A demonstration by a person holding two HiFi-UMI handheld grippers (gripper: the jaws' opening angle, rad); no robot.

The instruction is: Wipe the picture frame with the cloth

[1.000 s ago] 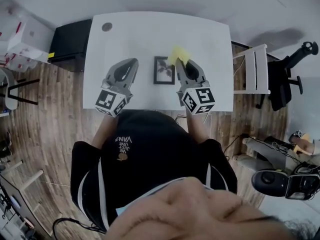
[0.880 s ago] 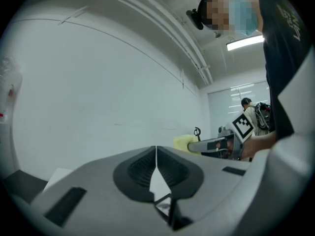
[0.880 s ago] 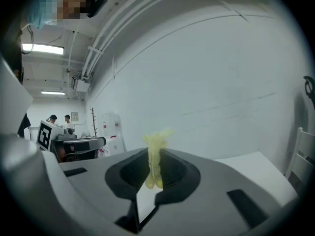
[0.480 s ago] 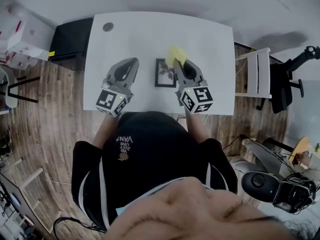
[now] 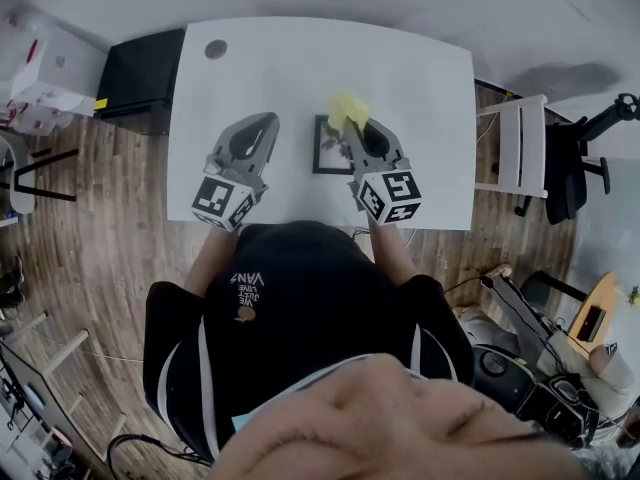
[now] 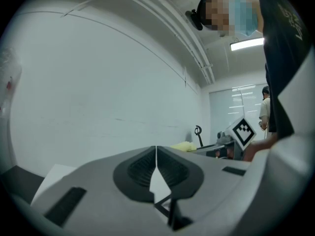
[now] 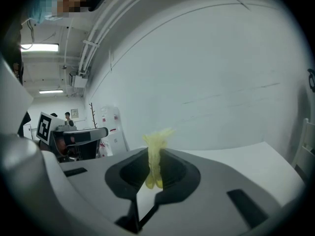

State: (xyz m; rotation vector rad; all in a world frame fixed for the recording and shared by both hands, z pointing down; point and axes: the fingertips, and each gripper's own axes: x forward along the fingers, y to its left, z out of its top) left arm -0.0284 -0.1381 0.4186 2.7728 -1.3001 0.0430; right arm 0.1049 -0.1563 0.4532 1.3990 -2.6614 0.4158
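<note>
A small dark picture frame (image 5: 328,146) lies flat on the white table (image 5: 300,68), near the middle. My right gripper (image 5: 352,125) hovers at the frame's right edge, shut on a yellow cloth (image 5: 346,108) that bunches up above the frame's top right corner. In the right gripper view the cloth (image 7: 155,156) is pinched between the closed jaws. My left gripper (image 5: 262,123) sits to the left of the frame, shut with nothing in it; the left gripper view shows the jaws pressed together (image 6: 156,154) and the cloth (image 6: 183,145) in the distance.
A round dark spot (image 5: 215,49) marks the table's far left corner. A white chair (image 5: 520,148) stands at the table's right side, a black office chair (image 5: 580,153) beyond it. A black cabinet (image 5: 140,78) and white boxes (image 5: 40,78) stand to the left.
The right gripper with the cloth has shifted slightly left, onto the frame's right edge. The left gripper has barely moved.
</note>
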